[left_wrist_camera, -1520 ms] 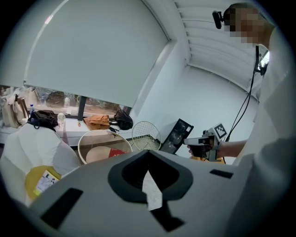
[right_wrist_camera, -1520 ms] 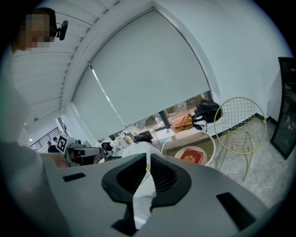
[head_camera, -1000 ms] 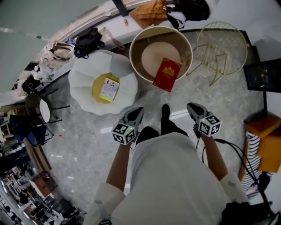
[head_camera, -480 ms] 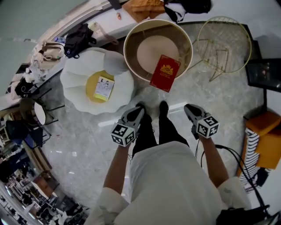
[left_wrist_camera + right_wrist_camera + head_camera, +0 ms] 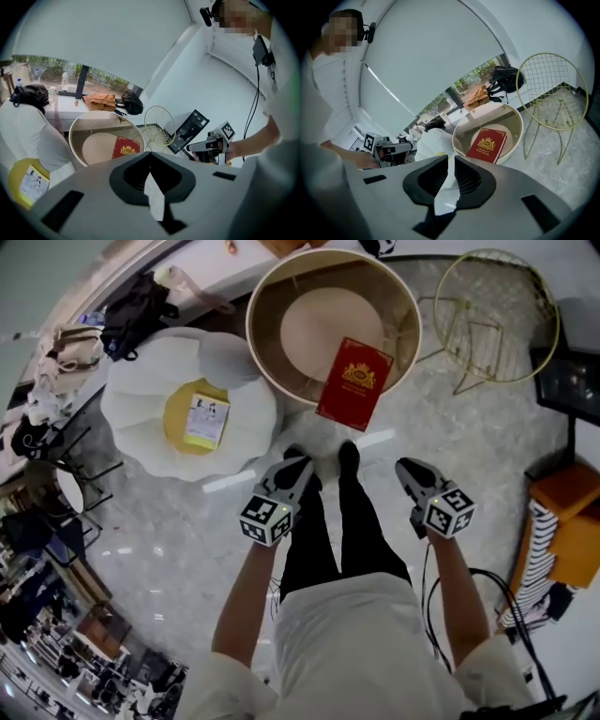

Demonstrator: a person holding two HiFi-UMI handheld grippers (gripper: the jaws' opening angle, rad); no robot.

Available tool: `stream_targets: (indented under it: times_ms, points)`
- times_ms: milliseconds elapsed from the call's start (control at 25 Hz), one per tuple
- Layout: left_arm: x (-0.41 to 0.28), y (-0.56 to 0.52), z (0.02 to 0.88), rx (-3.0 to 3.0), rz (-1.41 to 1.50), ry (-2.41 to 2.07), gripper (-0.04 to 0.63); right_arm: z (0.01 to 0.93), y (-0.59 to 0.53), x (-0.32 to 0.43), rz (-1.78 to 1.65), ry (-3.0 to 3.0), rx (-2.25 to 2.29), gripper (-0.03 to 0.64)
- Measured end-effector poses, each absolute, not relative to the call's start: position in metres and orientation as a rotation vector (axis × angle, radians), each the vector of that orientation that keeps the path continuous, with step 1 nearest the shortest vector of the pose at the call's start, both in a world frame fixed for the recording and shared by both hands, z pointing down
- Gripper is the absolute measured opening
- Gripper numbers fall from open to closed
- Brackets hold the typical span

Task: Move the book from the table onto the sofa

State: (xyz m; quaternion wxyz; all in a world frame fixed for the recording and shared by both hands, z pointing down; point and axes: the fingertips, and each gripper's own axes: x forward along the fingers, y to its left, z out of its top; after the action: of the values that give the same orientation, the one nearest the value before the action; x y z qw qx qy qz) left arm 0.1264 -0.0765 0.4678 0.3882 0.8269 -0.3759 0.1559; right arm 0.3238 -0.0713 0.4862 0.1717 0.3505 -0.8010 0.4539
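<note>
A red book (image 5: 354, 382) with a gold crest lies on the round glass table (image 5: 255, 351), overhanging its near rim. The book also shows in the left gripper view (image 5: 125, 148) and in the right gripper view (image 5: 487, 144). The sofa (image 5: 141, 381) is a white petal-shaped seat with a yellow middle, left of the table. My left gripper (image 5: 298, 463) (image 5: 150, 158) is shut and empty, held above the floor short of the table. My right gripper (image 5: 405, 466) (image 5: 451, 161) is also shut and empty, level with it, below and right of the book.
A small pale booklet (image 5: 206, 420) lies on the sofa's yellow middle. A gold wire chair (image 5: 497, 315) stands right of the table. An orange box (image 5: 562, 512) and cables sit at the right. Bags (image 5: 136, 310) line the ledge behind. The person's legs (image 5: 349, 521) stand between the grippers.
Both grippers have sunk, still shut and empty. The table, book and sofa now sit higher and larger in the head view, and more of the person's legs shows.
</note>
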Motion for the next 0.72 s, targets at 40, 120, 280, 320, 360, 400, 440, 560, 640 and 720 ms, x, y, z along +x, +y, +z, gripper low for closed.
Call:
stream_targets:
  times_ms: [40,120,280,320,360,400,440,560,640,720]
  points:
    - [0.126,-0.079,0.478,2.097,0.401,-0.954,0.002,0.496,-0.073,0.323,1.300,-2.264,0.997,0.049]
    - [0.126,-0.085,0.498,2.085,0.410,-0.950,0.003,0.515,-0.076,0.323,1.319,-2.247,0.998,0.049]
    - [0.126,-0.099,0.534,2.062,0.410,-0.939,0.027,0.554,-0.084,0.322,1.357,-2.215,0.987,0.049]
    - [0.126,-0.102,0.544,2.055,0.411,-0.941,0.038,0.564,-0.085,0.321,1.369,-2.208,0.981,0.049]
    - [0.126,-0.104,0.555,2.049,0.414,-0.944,0.043,0.575,-0.086,0.321,1.385,-2.202,0.976,0.051]
    - [0.126,-0.106,0.566,2.043,0.420,-0.949,0.046,0.586,-0.086,0.320,1.404,-2.197,0.971,0.051]
    - [0.126,-0.108,0.577,2.036,0.427,-0.954,0.051,0.597,-0.087,0.319,1.421,-2.193,0.966,0.054]
    - [0.125,-0.114,0.609,2.015,0.447,-0.962,0.065,0.626,-0.092,0.316,1.458,-2.178,0.957,0.103]
    - [0.125,-0.118,0.630,2.004,0.460,-0.962,0.074,0.645,-0.096,0.314,1.463,-2.167,0.953,0.121]
    - [0.126,-0.120,0.652,1.995,0.478,-0.959,0.088,0.665,-0.099,0.311,1.475,-2.159,0.939,0.129]
